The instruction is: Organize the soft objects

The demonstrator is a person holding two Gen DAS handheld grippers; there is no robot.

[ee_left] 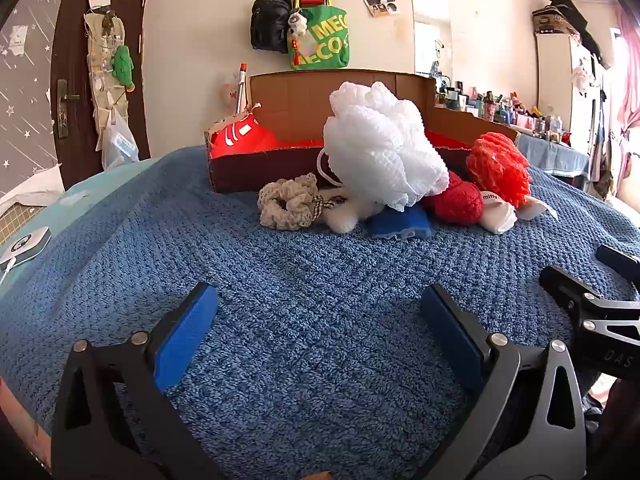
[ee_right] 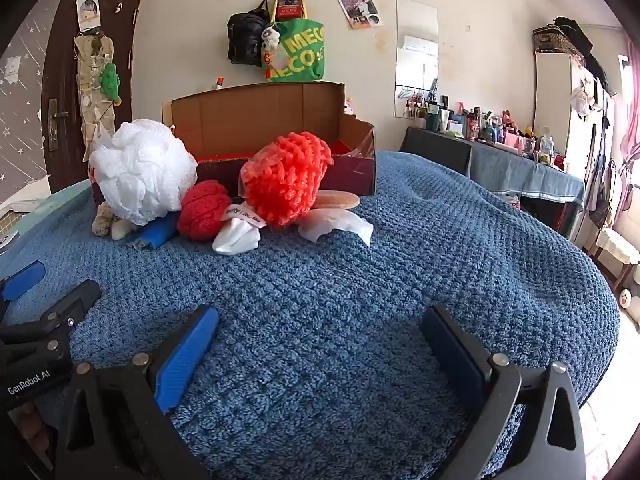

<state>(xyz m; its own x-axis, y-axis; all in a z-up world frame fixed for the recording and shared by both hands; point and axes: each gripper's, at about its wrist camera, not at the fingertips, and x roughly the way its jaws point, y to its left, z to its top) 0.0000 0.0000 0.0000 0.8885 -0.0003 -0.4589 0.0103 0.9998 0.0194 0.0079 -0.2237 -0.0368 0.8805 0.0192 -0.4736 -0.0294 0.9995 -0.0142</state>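
A pile of soft things lies on the blue blanket (ee_left: pixel 304 292) in front of an open cardboard box (ee_left: pixel 288 100). It holds a white mesh puff (ee_left: pixel 380 148), a cream lace scrunchie (ee_left: pixel 286 204), a blue cloth (ee_left: pixel 400 224), a dark red knit ball (ee_left: pixel 458 202) and an orange mesh puff (ee_left: pixel 498 168). The right wrist view shows the white puff (ee_right: pixel 140 168), red ball (ee_right: pixel 204 210), orange puff (ee_right: pixel 286 178), a white cloth (ee_right: pixel 236 236) and a tan sponge (ee_right: pixel 336 199). My left gripper (ee_left: pixel 320 332) and right gripper (ee_right: pixel 320 344) are open, empty, low over the blanket, short of the pile.
A red item (ee_left: pixel 244 140) lies inside the box. Bags (ee_left: pixel 316 32) hang on the wall behind. A door (ee_left: pixel 96 68) stands at left. A cluttered side table (ee_right: pixel 500 136) stands at right. The blanket's right edge (ee_right: pixel 592 320) drops off to the floor.
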